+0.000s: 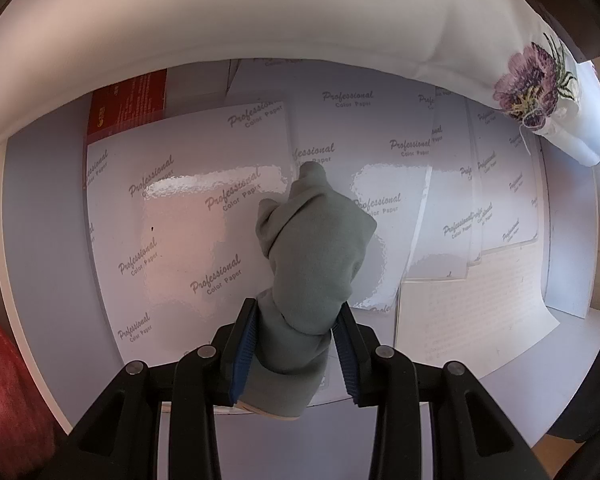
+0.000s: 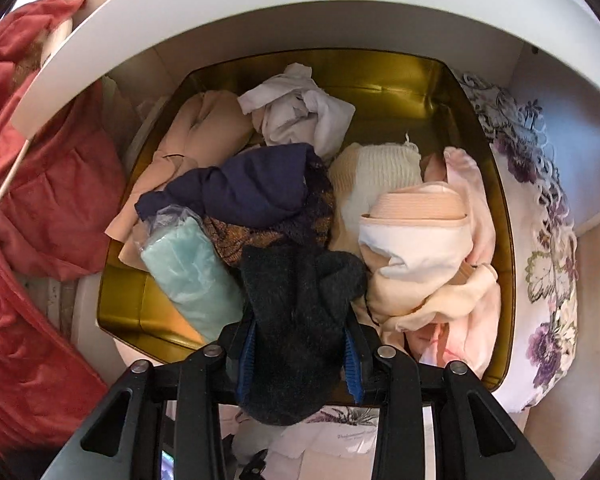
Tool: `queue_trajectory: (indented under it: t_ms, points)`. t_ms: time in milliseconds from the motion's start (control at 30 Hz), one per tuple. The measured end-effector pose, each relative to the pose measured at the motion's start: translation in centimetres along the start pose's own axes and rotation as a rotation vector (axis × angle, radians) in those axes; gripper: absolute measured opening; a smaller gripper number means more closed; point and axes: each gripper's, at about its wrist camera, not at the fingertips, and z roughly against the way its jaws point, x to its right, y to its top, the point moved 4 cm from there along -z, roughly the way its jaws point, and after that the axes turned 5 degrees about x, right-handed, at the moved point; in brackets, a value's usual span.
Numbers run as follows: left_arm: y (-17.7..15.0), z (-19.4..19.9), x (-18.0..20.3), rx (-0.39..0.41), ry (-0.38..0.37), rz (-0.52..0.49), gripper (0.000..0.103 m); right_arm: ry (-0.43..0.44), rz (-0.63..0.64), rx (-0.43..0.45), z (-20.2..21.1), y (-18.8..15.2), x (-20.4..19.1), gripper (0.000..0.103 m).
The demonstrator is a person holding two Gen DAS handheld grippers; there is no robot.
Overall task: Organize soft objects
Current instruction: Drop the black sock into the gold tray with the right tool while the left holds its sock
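Note:
My left gripper [image 1: 294, 344] points straight down and is shut on a grey-green soft cloth [image 1: 314, 252], which hangs bunched over glossy sheets of colour paper [image 1: 204, 216]. In the right wrist view my right gripper [image 2: 298, 354] is shut on a dark fuzzy sock [image 2: 300, 304], held above a gold box [image 2: 400, 80] full of soft items. In the box lie a navy cloth [image 2: 252, 188], a white crumpled cloth [image 2: 300, 112], a cream knit piece [image 2: 380, 168], peach and pink garments [image 2: 424, 256] and a bagged teal cloth [image 2: 188, 272].
A white shelf edge [image 1: 260, 20] arches over the paper sheets, with a flower-embroidered white cloth [image 1: 536, 84] at the upper right. Red fabric [image 2: 48, 200] hangs left of the gold box. A floral cloth [image 2: 540, 220] lies along its right side. A white curved board [image 2: 300, 12] runs above the box.

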Motion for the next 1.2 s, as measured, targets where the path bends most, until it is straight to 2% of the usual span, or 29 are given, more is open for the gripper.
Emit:
queue_trajectory:
  t_ms: [100,200,267,333,433,533,700,867,1033,1200]
  points:
    - [0.0,0.0,-0.1,0.000,-0.001,0.002,0.037,-0.030,0.020,0.006,0.0,0.3,0.1,0.037]
    - [0.0,-0.1,-0.1,-0.002,0.004,-0.002,0.037,-0.010,0.019,0.016,0.9,0.5,0.1,0.044]
    - [0.0,0.0,-0.1,-0.002,0.003,-0.001,0.037,0.017,-0.002,0.019,1.7,0.5,0.4,0.061]
    - [0.0,-0.1,-0.1,-0.002,0.003,0.000,0.037,0.028,-0.015,0.039,2.7,0.5,0.7,0.065]
    - [0.0,0.0,-0.1,-0.001,0.006,-0.001,0.037,0.034,-0.010,0.070,4.5,0.1,1.0,0.062]
    - [-0.1,-0.1,0.0,0.000,0.011,-0.002,0.037,0.022,0.021,0.085,5.5,-0.5,1.1,0.036]
    - [-0.1,0.0,0.0,0.001,0.011,-0.002,0.037,0.034,0.046,0.060,4.4,-1.1,0.0,0.027]
    - [-0.1,-0.1,-0.1,-0.001,0.008,0.003,0.037,0.007,0.047,0.047,2.9,-0.6,-0.2,0.026]
    - [-0.1,-0.1,-0.1,0.001,0.015,-0.004,0.037,0.042,-0.002,0.071,4.2,-1.3,0.8,0.027]
    - [-0.1,-0.1,-0.1,0.003,0.014,-0.002,0.037,0.053,-0.063,0.098,6.4,-4.0,2.4,0.040]
